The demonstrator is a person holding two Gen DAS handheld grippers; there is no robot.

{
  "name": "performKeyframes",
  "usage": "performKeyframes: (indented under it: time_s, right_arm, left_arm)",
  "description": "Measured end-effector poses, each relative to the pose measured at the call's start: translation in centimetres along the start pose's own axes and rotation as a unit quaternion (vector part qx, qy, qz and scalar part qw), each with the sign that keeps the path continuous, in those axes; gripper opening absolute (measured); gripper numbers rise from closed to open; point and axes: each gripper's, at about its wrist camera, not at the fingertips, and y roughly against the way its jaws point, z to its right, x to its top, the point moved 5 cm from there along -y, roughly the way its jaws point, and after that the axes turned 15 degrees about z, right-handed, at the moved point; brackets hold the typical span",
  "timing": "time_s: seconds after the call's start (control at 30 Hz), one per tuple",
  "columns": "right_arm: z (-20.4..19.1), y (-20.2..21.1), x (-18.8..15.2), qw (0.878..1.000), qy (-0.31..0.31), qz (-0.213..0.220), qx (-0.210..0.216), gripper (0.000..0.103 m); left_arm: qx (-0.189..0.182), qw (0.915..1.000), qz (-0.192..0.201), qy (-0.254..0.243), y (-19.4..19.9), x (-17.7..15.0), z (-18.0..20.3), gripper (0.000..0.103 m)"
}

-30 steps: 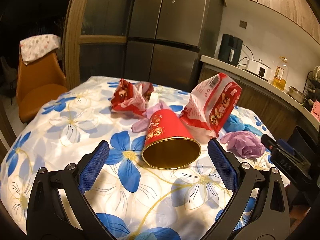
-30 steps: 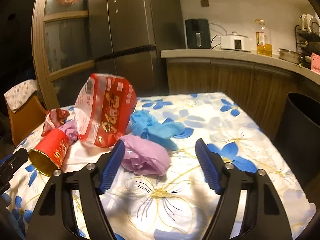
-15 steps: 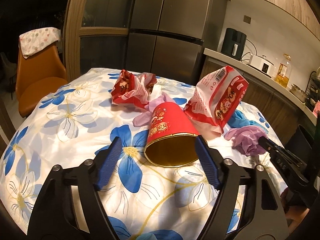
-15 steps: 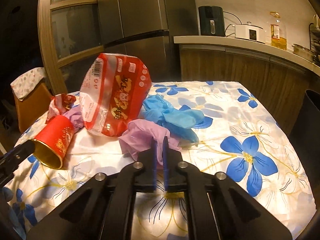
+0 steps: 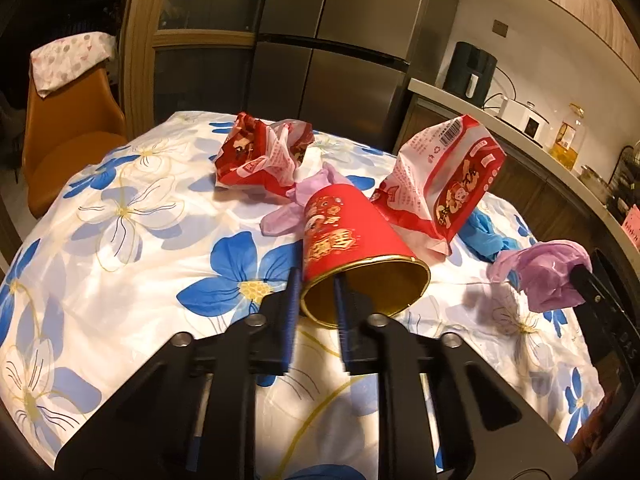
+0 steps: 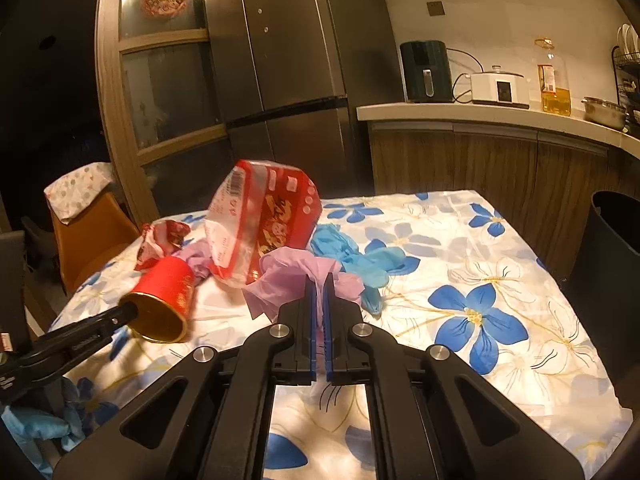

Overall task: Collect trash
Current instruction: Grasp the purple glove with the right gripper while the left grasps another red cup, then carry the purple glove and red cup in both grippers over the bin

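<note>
Left tongs: my black two-finger tongs with blue pads, nearly closed, pinching the rim wall of the red paper cup with gold lining, one pad outside it, one inside.
Right tongs: my matching black tongs, blue pads almost together, clamped on the crumpled lilac plastic glove.
Pose: both point forward, low over the bench.

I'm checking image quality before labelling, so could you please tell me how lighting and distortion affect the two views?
Left wrist view: warm light, strong fisheye bending the table edge, dark corners; the red cup is sharp. Right wrist view: same warm cast, curved counter, the purple glove is clear, and the dark bin lacks detail.
</note>
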Motion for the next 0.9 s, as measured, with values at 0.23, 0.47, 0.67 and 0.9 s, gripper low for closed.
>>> performKeyframes:
  time_s: [0.23,0.47,0.67,0.9]
  right_arm:
    - [-0.1,1.5,0.7,1.000,-0.006,0.010,0.006,0.004]
    - [0.0,3.3,1.8,1.000,-0.006,0.025,0.011,0.003]
    - [0.7,5.0,2.9,0.999,-0.008,0.042,0.006,0.003]
    - [2.4,6.7,4.2,0.998,-0.015,0.060,-0.004,0.003]
  left_arm:
    - [-0.007,1.0000,-0.001,-0.005,0.1,0.1,0.4,0.002]
    - [-0.012,0.9996,0.026,0.000,2.2,1.0,0.8,0.002]
    - [-0.031,0.9983,0.049,0.003,4.5,2.1,2.5,0.002]
    - [-0.062,0.9956,0.070,-0.014,6.3,3.1,6.2,0.002]
